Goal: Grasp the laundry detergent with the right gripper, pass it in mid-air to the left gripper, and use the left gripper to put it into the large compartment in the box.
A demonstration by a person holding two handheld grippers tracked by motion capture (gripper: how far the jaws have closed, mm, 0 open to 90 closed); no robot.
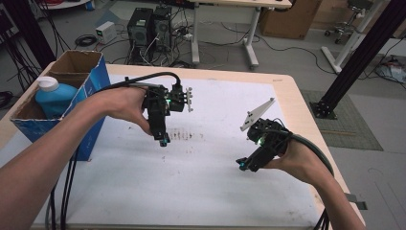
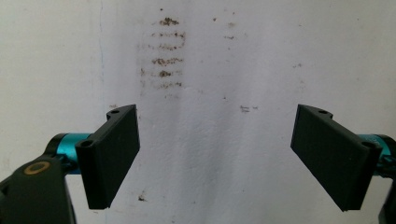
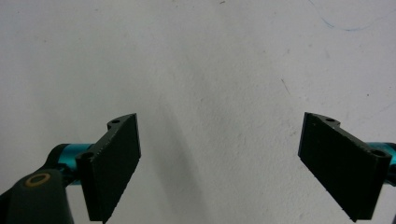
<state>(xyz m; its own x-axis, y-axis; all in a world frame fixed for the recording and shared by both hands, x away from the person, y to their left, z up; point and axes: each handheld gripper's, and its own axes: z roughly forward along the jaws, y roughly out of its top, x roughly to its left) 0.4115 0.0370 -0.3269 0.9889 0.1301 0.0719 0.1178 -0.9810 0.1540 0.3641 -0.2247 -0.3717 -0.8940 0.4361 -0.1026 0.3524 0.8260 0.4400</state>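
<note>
My left gripper (image 1: 163,142) hangs over the middle of the white sheet (image 1: 215,187), pointing down beside a patch of brown smudges (image 1: 184,135). In the left gripper view its jaws stand wide apart with nothing between them (image 2: 217,158), and the brown smudges (image 2: 163,60) lie on the sheet ahead. My right gripper (image 1: 242,166) is held low over the sheet at the right, tilted down and to the left. Its jaws are also wide apart and hold nothing (image 3: 219,163), with bare white sheet beyond them.
A blue cardboard box (image 1: 91,91) stands open at the table's left edge with a blue bottle with a white cap (image 1: 52,96) inside. Beyond the table's far edge are computer towers (image 1: 149,26), cables and a desk leg (image 1: 251,40). A black frame post (image 1: 356,62) rises at the right.
</note>
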